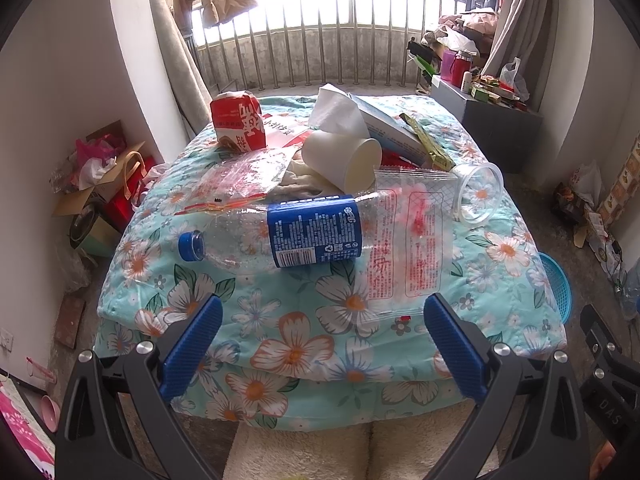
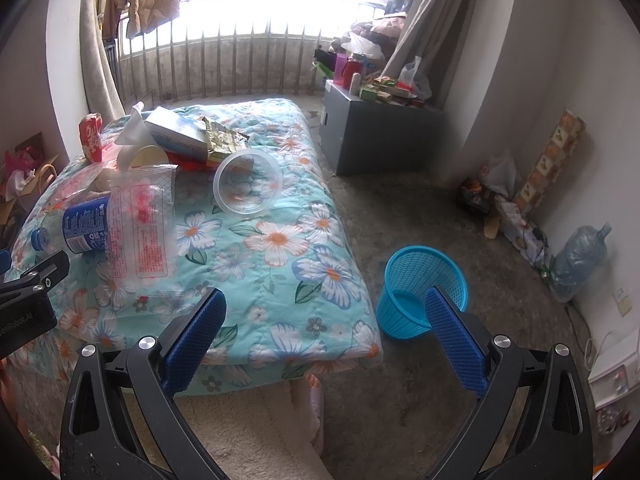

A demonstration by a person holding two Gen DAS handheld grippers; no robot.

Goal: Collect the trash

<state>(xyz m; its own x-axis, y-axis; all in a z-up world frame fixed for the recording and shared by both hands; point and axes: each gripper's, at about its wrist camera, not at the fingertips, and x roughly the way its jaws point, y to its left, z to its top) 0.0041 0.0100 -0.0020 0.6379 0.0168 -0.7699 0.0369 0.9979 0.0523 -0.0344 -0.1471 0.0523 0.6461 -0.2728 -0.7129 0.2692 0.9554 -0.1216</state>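
Nothing is collected yet: both your left gripper (image 1: 322, 344) and right gripper (image 2: 326, 336) gape empty, trash pile (image 1: 340, 184) at twelve o'clock, blue basket (image 2: 424, 292) bare at two.

My left gripper (image 1: 323, 344) hangs level with its jaws spread wide, blue ribbed pads (image 1: 192, 346) at seven and five o'clock of its own view, nothing between them. My right gripper (image 2: 326, 340) sits the same way, jaws wide apart and empty, black arms splaying toward the lower corners. Each one's black frame edges into the other's view: the right at four o'clock, the left at nine o'clock.
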